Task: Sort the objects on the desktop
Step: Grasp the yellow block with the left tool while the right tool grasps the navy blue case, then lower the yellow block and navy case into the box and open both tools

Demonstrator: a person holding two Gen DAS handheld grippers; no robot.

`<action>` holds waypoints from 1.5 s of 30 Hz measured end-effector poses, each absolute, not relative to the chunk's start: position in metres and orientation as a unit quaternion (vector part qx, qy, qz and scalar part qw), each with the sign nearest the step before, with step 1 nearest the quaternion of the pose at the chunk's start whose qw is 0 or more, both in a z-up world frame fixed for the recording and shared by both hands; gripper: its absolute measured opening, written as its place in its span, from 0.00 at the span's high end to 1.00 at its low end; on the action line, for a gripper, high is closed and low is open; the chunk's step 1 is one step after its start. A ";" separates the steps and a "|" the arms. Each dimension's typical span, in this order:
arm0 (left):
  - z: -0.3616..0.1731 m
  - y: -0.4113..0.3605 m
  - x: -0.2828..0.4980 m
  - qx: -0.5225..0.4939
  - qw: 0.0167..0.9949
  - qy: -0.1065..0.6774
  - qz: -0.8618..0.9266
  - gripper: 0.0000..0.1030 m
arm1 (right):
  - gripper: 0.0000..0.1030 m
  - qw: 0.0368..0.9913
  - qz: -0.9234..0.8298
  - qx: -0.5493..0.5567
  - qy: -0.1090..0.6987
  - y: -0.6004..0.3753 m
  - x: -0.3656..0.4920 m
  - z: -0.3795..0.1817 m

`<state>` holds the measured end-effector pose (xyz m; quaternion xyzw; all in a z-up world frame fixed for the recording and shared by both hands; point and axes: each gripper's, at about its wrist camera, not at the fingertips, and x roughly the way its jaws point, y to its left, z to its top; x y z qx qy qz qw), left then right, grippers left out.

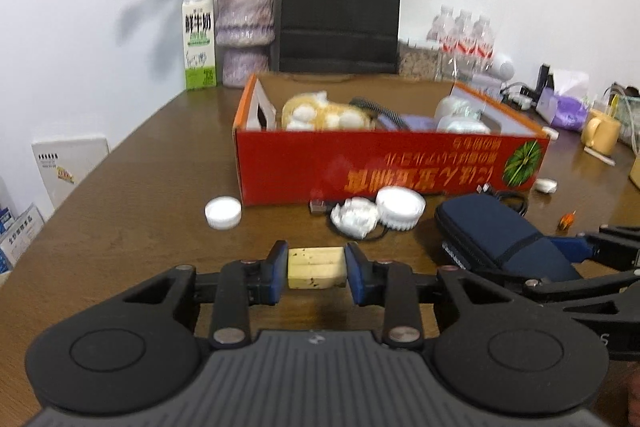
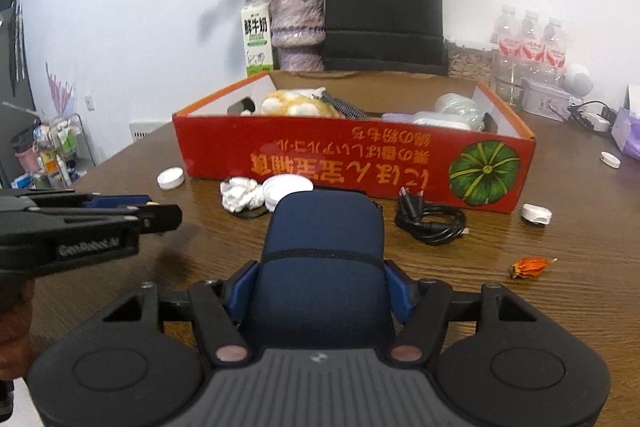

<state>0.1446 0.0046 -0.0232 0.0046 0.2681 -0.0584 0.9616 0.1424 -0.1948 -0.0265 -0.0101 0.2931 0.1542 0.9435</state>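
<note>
My left gripper (image 1: 317,269) is shut on a small pale yellow block (image 1: 317,267), its blue pads pressed on both sides, low over the brown table. My right gripper (image 2: 322,287) is shut on a navy zip pouch (image 2: 324,255), which fills the space between its blue pads; the same pouch (image 1: 500,239) lies at the right in the left wrist view. The red open box (image 2: 352,163) stands just beyond, with a yellow plush toy, a coiled cord and white items inside. The left gripper's side (image 2: 120,219) shows at the left in the right wrist view.
In front of the box lie white lids (image 1: 223,213) (image 2: 288,189), crumpled paper (image 2: 240,195), a black cable (image 2: 432,221) and a dried orange bud (image 2: 530,266). Behind it stand a milk carton (image 1: 199,39), a vase of dried flowers (image 1: 245,31), a black paper bag (image 1: 340,11) and water bottles (image 2: 530,43). A yellow mug (image 1: 600,133) stands far right.
</note>
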 end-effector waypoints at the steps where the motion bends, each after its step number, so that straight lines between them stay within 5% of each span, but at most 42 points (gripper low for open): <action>1: -0.020 0.004 0.144 0.004 0.963 0.263 -0.059 0.70 | 0.38 0.945 0.154 -0.009 0.288 -0.196 0.141 -0.024; 21: 0.057 -0.007 0.233 -0.031 0.980 0.183 -0.065 0.70 | 0.38 0.973 0.118 -0.008 0.198 -0.222 0.223 0.063; 35: 0.030 -0.015 0.361 -0.036 0.967 0.246 -0.053 0.70 | 0.38 0.962 0.103 -0.027 0.253 -0.201 0.360 0.036; 45: 0.012 -0.021 0.375 -0.001 0.963 0.266 -0.049 0.69 | 0.38 0.954 0.102 -0.022 0.280 -0.209 0.378 0.012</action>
